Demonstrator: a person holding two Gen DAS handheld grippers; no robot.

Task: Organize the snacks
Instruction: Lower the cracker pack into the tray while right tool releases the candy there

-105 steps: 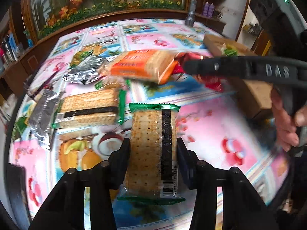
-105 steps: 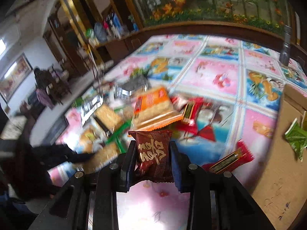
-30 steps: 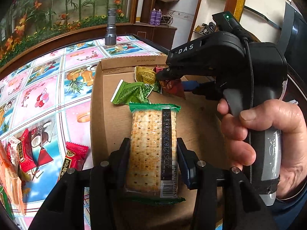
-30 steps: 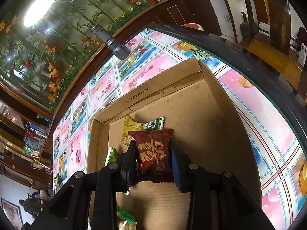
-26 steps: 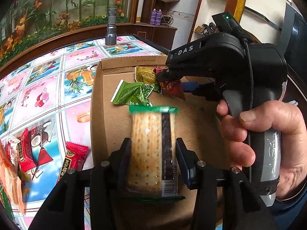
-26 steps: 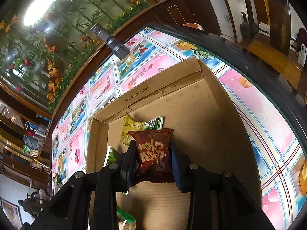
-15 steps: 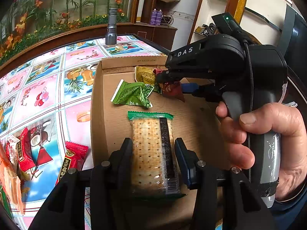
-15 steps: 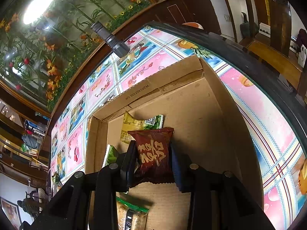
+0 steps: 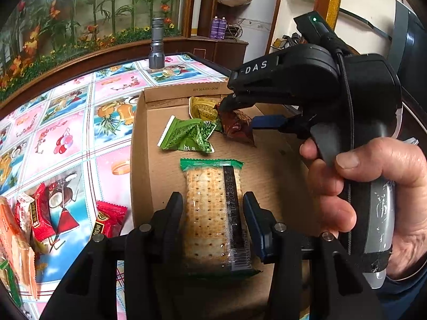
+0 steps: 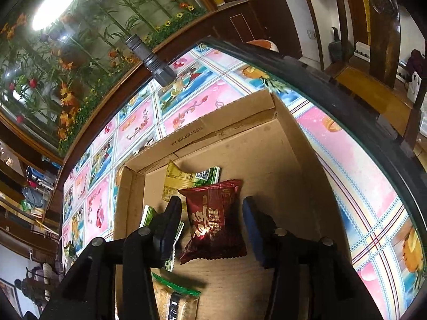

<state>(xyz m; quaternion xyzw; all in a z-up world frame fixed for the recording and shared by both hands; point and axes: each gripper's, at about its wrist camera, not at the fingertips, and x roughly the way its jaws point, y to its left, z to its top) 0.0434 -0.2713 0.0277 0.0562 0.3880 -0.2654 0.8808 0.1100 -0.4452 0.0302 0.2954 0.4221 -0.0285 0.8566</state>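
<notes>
**A:** Right wrist view: my right gripper (image 10: 211,204) is opening, and there is a clear gap on either side of the brown packet (image 10: 213,224). The packet lies between the jaws on the floor of the box (image 10: 186,138), touching neither pad.

**B:** Which way does it run?

**A:** Roughly along the fingers, with its top edge tipped a little to the right and pointing at the far wall. It sits just beside the yellow packet (image 10: 176,178). I judge that pulling straight back along the fingers would clear it without dragging it.

**B:** And your left?

**A:** My left gripper (image 9: 211,198) is clamped on the cracker pack (image 9: 210,226), with the pads against its long sides. The pack's long axis follows the fingers, green end forward. It is low over the box floor, though I cannot tell whether it touches.

**B:** Which hand is deeper in?

**A:** The right one, up by the far wall. The left is at the near end, and the green packet (image 9: 186,136) lies between the crackers and that far group, so I think the crackers can simply drop where they are.
</notes>
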